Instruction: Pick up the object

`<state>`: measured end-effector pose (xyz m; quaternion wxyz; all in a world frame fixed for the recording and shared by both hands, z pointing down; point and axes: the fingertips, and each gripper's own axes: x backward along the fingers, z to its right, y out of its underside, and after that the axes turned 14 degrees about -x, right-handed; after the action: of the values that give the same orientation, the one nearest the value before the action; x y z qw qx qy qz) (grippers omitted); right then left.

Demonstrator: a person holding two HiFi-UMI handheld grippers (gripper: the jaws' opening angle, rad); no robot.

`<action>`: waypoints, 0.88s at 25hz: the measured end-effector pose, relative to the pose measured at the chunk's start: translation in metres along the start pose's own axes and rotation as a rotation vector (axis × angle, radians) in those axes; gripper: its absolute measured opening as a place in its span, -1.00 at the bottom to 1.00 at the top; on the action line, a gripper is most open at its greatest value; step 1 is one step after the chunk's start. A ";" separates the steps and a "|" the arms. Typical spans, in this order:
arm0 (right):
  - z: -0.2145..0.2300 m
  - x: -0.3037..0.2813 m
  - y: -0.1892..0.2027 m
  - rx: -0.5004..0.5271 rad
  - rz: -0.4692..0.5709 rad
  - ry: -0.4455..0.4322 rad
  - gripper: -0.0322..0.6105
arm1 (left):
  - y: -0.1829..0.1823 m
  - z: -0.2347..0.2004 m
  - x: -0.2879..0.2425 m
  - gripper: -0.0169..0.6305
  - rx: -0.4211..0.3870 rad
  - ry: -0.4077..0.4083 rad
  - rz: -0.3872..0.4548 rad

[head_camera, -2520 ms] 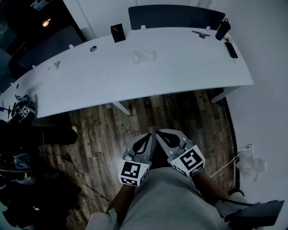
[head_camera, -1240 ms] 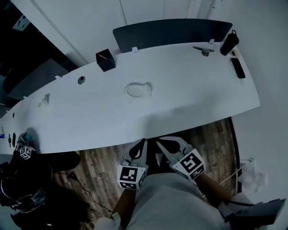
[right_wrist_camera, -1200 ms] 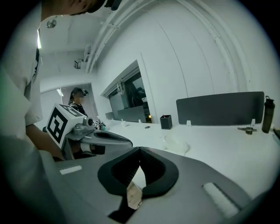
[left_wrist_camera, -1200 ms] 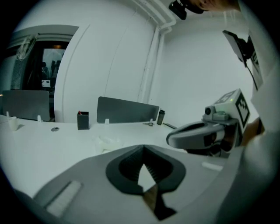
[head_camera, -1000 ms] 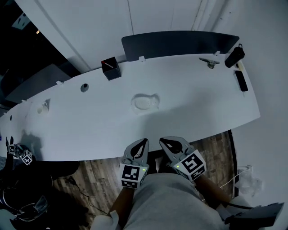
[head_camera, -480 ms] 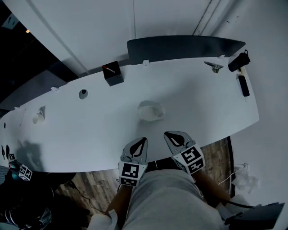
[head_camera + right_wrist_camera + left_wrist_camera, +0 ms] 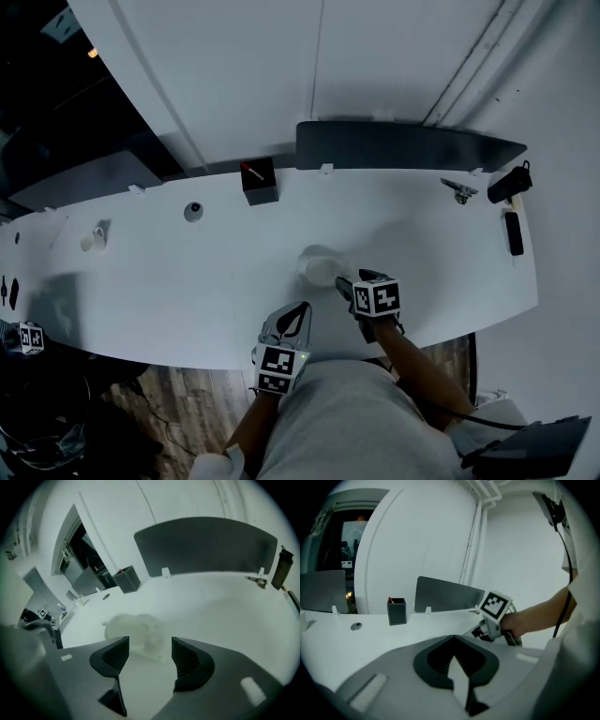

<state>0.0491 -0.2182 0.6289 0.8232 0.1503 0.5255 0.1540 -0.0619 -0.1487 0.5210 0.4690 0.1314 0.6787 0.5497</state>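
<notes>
A pale, translucent white object (image 7: 318,270) lies on the white desk (image 7: 178,281), near the middle. My right gripper (image 7: 341,282) reaches over the desk right up to it. In the right gripper view the jaws are opening, and the object (image 7: 133,630) sits just beyond the fingertips of the right gripper (image 7: 149,644), its near part between them and not pressed. My left gripper (image 7: 297,315) hangs back at the desk's near edge, shut and empty. The left gripper view shows the left gripper (image 7: 454,660) with its pads together and the right gripper's marker cube (image 7: 494,605) ahead.
A black pen holder (image 7: 259,181) and a dark divider panel (image 7: 403,147) stand along the far edge. At the right end are a dark bottle (image 7: 511,183), a black flat device (image 7: 515,233) and a metal clip (image 7: 459,190). A round grommet (image 7: 193,211) lies to the left.
The view has come closer to the desk. My right gripper has moved forward over the desk to the pale object and its jaws have parted. The left gripper stays shut at the near edge.
</notes>
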 end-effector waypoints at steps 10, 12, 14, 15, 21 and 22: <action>0.020 -0.057 0.000 -0.153 -0.119 0.041 -0.07 | -0.006 -0.016 -0.003 -0.94 0.009 -0.037 0.007; 0.016 -0.060 0.000 -0.110 -0.131 0.028 -0.07 | -0.005 -0.018 -0.004 -0.94 0.012 -0.036 0.003; 0.012 -0.059 -0.001 -0.032 -0.145 0.013 -0.09 | -0.005 -0.017 -0.006 -0.94 0.012 -0.029 -0.004; 0.010 -0.057 -0.003 0.018 -0.142 0.007 -0.10 | -0.004 -0.016 -0.007 -0.94 0.009 -0.025 -0.009; -0.025 -0.028 -0.025 0.492 0.027 -0.008 -0.12 | 0.010 -0.018 -0.014 -0.94 0.019 0.031 -0.046; -0.032 -0.022 -0.028 0.586 0.061 -0.005 -0.12 | 0.013 -0.020 -0.015 -0.94 0.032 0.041 -0.057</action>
<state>0.0142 -0.2497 0.6230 0.7409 0.3978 0.5407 0.0201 -0.0735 -0.1670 0.5388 0.4682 0.1083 0.7003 0.5278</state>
